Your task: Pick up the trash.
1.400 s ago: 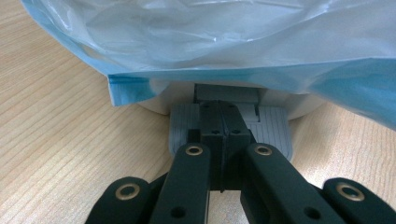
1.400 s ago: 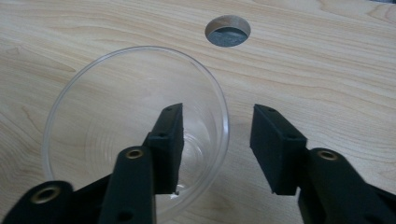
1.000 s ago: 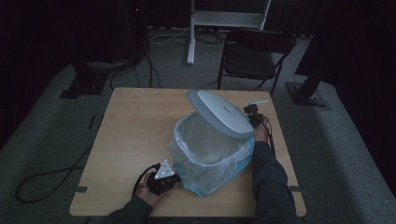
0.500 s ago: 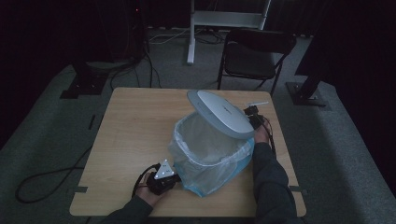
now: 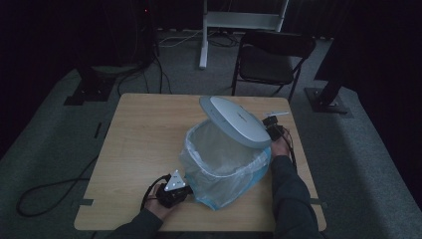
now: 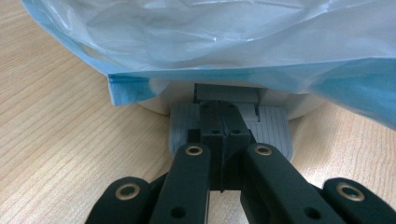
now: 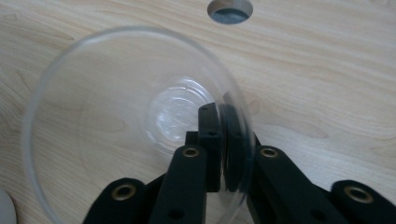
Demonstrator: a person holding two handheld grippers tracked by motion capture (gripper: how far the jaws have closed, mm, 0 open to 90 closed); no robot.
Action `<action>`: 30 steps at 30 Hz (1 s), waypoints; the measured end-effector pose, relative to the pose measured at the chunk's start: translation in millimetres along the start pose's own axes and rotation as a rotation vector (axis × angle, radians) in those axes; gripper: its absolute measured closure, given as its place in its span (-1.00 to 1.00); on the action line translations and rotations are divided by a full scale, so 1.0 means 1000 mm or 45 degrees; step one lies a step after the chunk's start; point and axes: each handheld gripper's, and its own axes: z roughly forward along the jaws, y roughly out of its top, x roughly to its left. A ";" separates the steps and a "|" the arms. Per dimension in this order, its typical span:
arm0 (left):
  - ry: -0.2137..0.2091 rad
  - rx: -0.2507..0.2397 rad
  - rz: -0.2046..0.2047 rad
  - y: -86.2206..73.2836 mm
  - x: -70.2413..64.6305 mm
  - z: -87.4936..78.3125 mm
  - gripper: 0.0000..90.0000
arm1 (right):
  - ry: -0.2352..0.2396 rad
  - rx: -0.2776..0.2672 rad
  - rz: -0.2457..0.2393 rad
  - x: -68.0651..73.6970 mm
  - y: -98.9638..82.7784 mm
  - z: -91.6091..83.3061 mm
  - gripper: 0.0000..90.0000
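A white pedal bin stands on the wooden table [image 5: 144, 129] with its grey lid [image 5: 241, 121] tipped up. A clear and blue bag [image 5: 224, 164] lines it and hangs over the rim. My left gripper [image 5: 185, 191] lies at the bin's near left foot. Its jaws are shut, with their tips [image 6: 223, 109] resting on the ribbed grey pedal [image 6: 275, 128] under the bag [image 6: 233, 46]. My right gripper [image 5: 271, 124] is behind the lid at the table's right edge. Its jaws have just been closing and now pinch the wall of a clear plastic cup [image 7: 116, 116] between the fingertips [image 7: 219, 112].
A round cable hole [image 7: 229, 10] sits in the tabletop beyond the cup. A dark folding chair [image 5: 271, 55] stands behind the table, and cables run across the grey floor on the left. The table's left half is bare wood.
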 end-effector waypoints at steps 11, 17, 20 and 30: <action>0.000 -0.001 0.000 0.000 0.000 0.000 1.00 | 0.007 -0.030 -0.010 -0.003 -0.004 -0.005 1.00; 0.000 0.000 0.001 0.000 0.000 0.000 1.00 | -0.019 -0.049 -0.037 -0.003 -0.008 -0.014 1.00; 0.000 0.000 0.001 0.000 0.000 0.000 1.00 | -0.024 -0.065 -0.044 -0.004 -0.012 -0.020 1.00; 0.000 0.000 0.000 0.000 0.000 0.000 1.00 | -0.046 -0.087 -0.072 -0.002 -0.027 -0.035 1.00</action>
